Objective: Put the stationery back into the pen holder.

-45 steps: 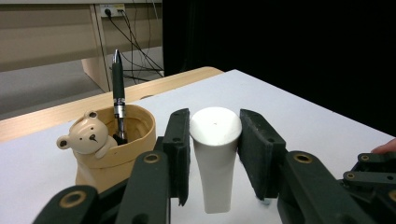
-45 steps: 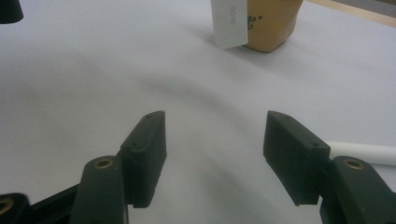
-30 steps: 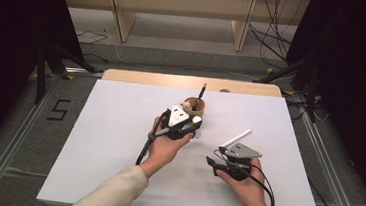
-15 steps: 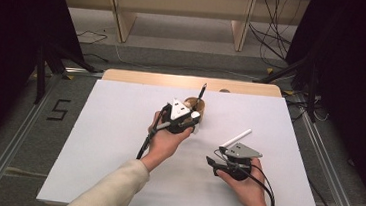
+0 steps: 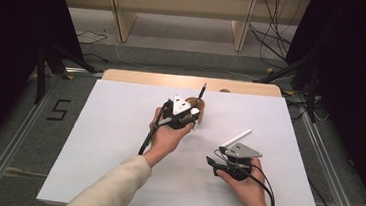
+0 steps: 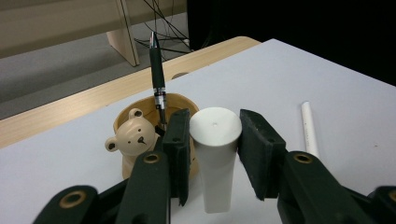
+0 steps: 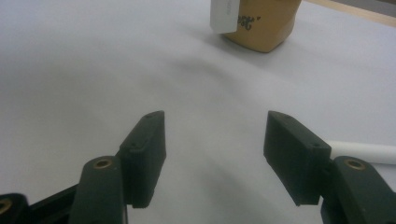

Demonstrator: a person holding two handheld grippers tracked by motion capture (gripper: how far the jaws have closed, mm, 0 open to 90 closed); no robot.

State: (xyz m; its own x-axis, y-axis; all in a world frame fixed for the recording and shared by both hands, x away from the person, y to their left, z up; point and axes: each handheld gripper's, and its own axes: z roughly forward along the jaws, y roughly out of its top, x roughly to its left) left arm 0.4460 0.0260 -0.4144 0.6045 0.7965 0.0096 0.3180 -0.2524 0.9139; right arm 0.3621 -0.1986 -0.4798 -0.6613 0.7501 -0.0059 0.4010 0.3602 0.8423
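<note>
High view: left gripper sits at centre frame, just above the middle of the white counter, right against the tan bear-shaped pen cup. A black pen stands in the cup, tilted a bit, tip end up toward the wooden edge strip at the top of the counter. Left gripper view: its fingers are closed on a white tube, held upright, flat round end facing the camera at centre frame, both pads touching its sides. The cup is just behind and left of the tube in that view, bear face at left-centre, pen rising from the cup to the upper-middle of the frame. Can't tell if the tube's lower end touches the counter. A second white tube lies flat on the counter, right of centre in the high view, just above the right gripper; also seen at the right edge of the left gripper view. Right gripper rests low, lower right of the high view, in the person's hand. Right gripper view: fingers spread wide apart, nothing between them, bare counter ahead; cup base at the top of the frame, end of the lying tube at the right edge.
</note>
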